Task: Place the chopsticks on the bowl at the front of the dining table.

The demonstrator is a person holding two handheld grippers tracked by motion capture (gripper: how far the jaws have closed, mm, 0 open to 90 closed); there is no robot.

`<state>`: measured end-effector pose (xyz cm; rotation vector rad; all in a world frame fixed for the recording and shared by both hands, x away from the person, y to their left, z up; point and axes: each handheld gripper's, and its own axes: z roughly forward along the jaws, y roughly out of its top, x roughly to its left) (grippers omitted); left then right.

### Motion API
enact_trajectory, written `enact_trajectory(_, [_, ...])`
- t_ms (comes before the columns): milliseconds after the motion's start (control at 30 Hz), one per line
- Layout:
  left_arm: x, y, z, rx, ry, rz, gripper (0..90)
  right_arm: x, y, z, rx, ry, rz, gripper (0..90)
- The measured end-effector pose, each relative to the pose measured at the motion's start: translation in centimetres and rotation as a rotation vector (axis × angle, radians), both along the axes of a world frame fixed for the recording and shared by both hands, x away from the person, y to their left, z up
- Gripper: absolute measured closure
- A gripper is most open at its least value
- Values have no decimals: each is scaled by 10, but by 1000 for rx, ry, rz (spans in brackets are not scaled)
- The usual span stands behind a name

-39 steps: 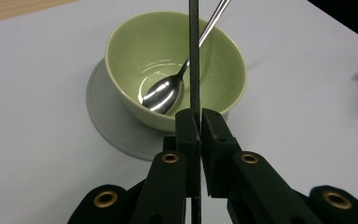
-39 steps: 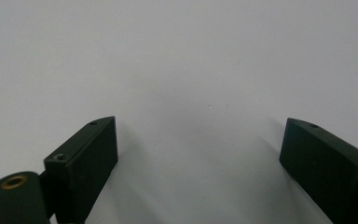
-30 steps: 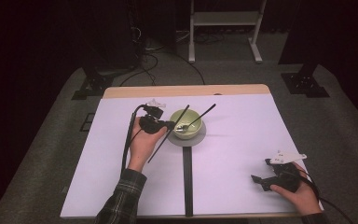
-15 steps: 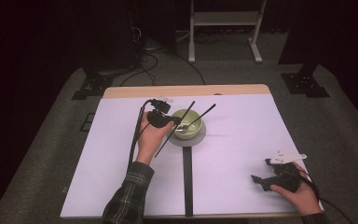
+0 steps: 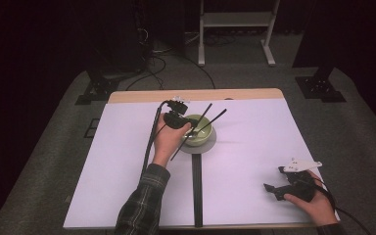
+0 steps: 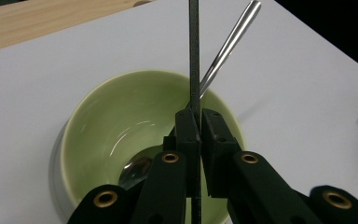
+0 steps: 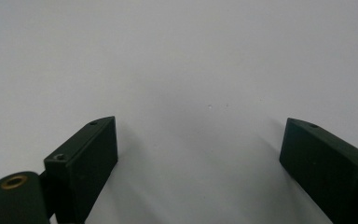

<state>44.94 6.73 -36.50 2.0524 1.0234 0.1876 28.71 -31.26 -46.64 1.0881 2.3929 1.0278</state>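
Note:
A pale green bowl [image 5: 199, 133] [image 6: 116, 116] stands near the middle of the white table sheet, on a grey round base. Inside it lies a metal spoon [image 6: 137, 167], whose shiny handle [image 6: 230, 42] leans out over the far rim. My left gripper [image 5: 185, 123] [image 6: 198, 119] hangs just above the bowl's near-left rim, shut on a thin dark stick [image 5: 203, 116] [image 6: 194, 56]. The stick runs slanted across the bowl. At the table's front right, my right gripper [image 5: 274, 180] [image 7: 198, 140] rests open over bare sheet, with nothing between its jaws.
A black stripe [image 5: 197, 191] runs from the bowl to the front edge of the white sheet [image 5: 254, 147]. A wooden strip [image 5: 196, 94] borders the far side. Beyond the table are dark floor, cables and stand legs [image 5: 235, 29].
My left hand has carried the stick to the right and slightly farther away, up over the bowl. The right hand has stayed where it was.

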Motion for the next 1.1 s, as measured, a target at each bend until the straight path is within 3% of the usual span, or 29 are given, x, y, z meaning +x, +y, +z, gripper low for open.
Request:
enact_trajectory(500, [14, -9, -10, -10, 29, 12, 864, 0, 0, 0, 0, 0, 0, 99])
enact_trajectory(1100, [17, -13, -19, -12, 41, 10, 860, 0, 0, 0, 0, 0, 0, 99])
